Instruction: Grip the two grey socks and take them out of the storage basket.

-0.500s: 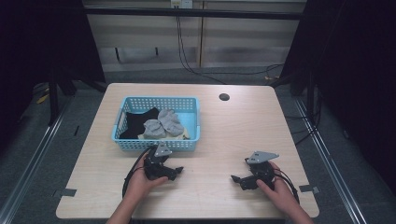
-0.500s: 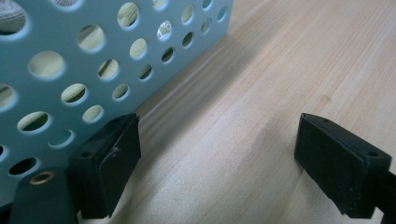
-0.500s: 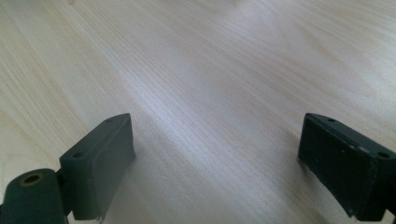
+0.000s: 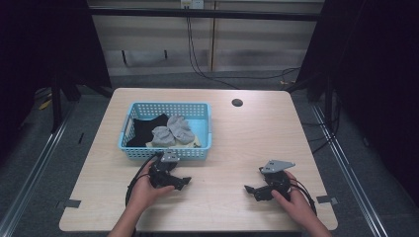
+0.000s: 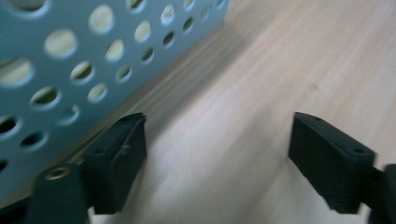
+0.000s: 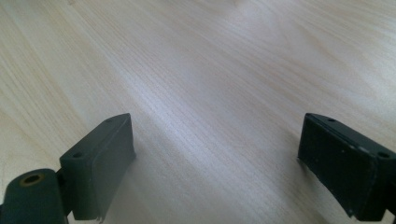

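Spreading across the middle of the high view, the pale wooden table (image 4: 232, 138) is mostly bare, with a small dark hole (image 4: 237, 102) toward its upper right. Sitting left of centre is the blue perforated basket (image 4: 207, 129), which holds a black garment (image 4: 144, 129) at its left and grey socks (image 4: 170, 131) heaped in the middle.

Just below the basket's near wall, the left gripper (image 4: 184, 181) rests low on the table, jaws wide apart with nothing between them; in the left gripper view that wall (image 5: 70, 70) fills the upper left, close beside one jaw. At the lower right of the high view, the right gripper (image 4: 248, 189) sits well apart from the basket, its jaws likewise wide and empty over bare wood (image 6: 196, 70).

To reach the socks cleanly, the left gripper should probably lift above the rim before moving in, since the wall stands directly in its way. Open tabletop lies between the two grippers and to the right of the basket, giving plenty of room to set things down.
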